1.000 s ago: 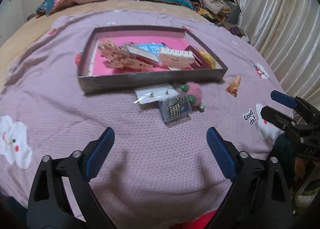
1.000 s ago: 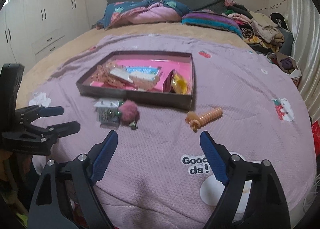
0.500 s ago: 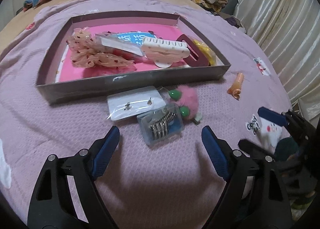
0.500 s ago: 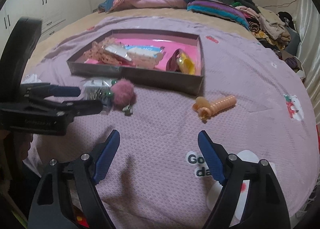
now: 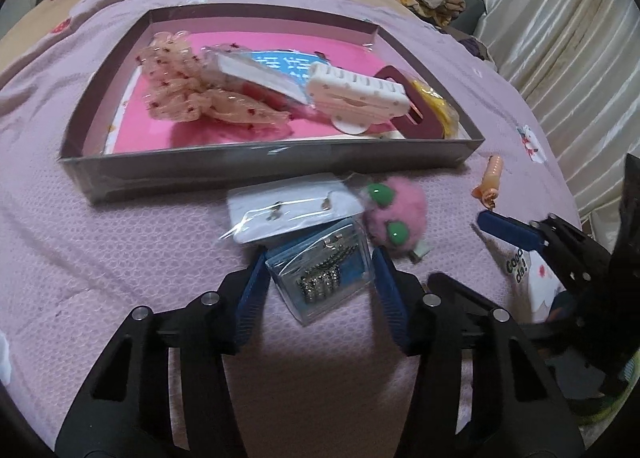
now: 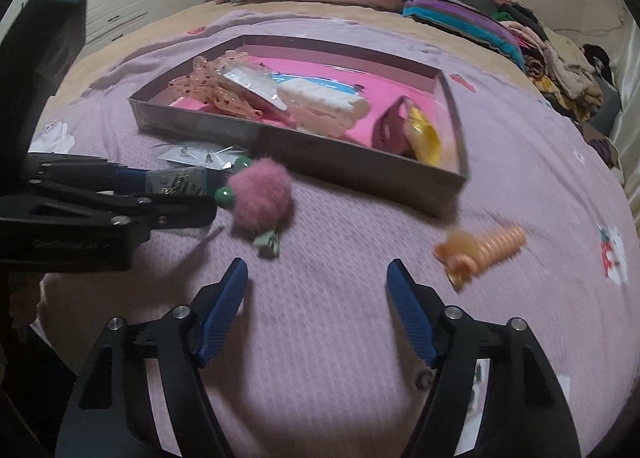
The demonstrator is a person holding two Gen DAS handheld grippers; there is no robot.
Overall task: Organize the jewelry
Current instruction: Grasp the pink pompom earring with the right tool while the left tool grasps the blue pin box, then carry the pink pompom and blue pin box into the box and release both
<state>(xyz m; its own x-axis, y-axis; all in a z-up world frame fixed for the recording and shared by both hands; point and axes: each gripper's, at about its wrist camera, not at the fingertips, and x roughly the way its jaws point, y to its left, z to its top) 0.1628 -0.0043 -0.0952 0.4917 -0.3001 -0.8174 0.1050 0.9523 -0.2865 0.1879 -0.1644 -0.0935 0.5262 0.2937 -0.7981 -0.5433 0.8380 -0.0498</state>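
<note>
A small clear bag of sparkly chain jewelry (image 5: 320, 274) lies on the lilac bedspread, in front of the grey tray (image 5: 240, 166). My left gripper (image 5: 320, 290) is low over it. Its jaws are closing, with the bag between the blue pads (image 5: 252, 290), right at the bag's edges. A carded earring packet (image 5: 292, 210) lies partly under the bag. A pink pom-pom with green beads (image 5: 396, 214) sits to its right. My right gripper (image 6: 316, 282) hovers over bare bedspread between the pom-pom (image 6: 260, 198) and an orange spiral clip (image 6: 480, 250). Its jaws are closing on nothing.
The tray (image 6: 352, 166) has a pink floor and holds a beige scrunchie (image 5: 180, 86), a white claw clip (image 5: 356, 98), a maroon clip (image 6: 390, 130) and a yellow item (image 6: 424, 134). Pillows and piled clothes (image 6: 560, 66) lie at the bed's far side. Curtains (image 5: 560, 38) hang on the right.
Both grippers have come down and forward toward the bed. The left jaws have narrowed around the clear bag. The right jaws have narrowed slightly.
</note>
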